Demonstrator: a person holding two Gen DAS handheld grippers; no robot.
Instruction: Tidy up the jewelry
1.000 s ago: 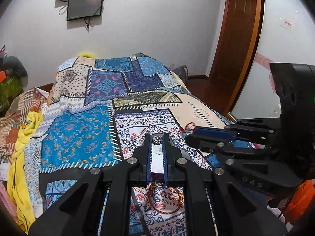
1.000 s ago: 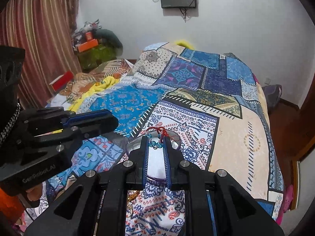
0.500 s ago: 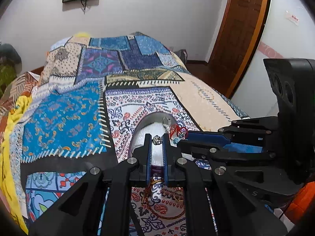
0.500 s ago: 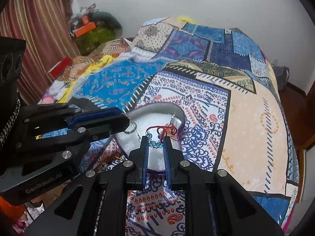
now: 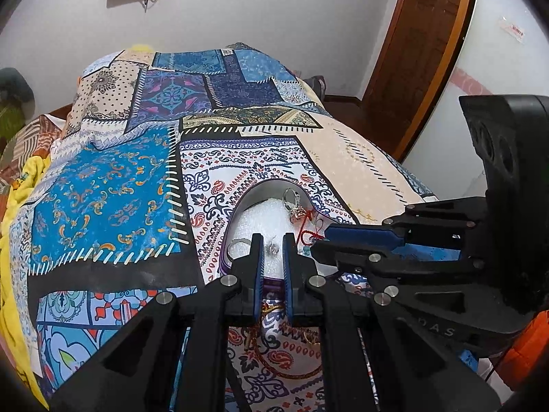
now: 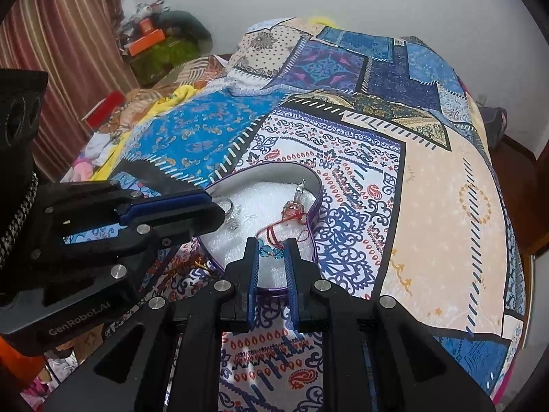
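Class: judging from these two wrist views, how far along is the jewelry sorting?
Done: silver rings already lie on white foam in the heart-shaped purple tin. In hand: the left gripper carries a small silver stud, the right gripper a blue-beaded red-thread bracelet, both over the tin. Left: gold chains remain on the patchwork bedspread.

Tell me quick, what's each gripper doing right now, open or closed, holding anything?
Left gripper: fingers closed on a small silver ring over the jewelry box.
Right gripper: fingers closed on the blue-beaded red bracelet.

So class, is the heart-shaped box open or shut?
Open: the heart-shaped box has no lid on, so its white lining and a ring inside show.
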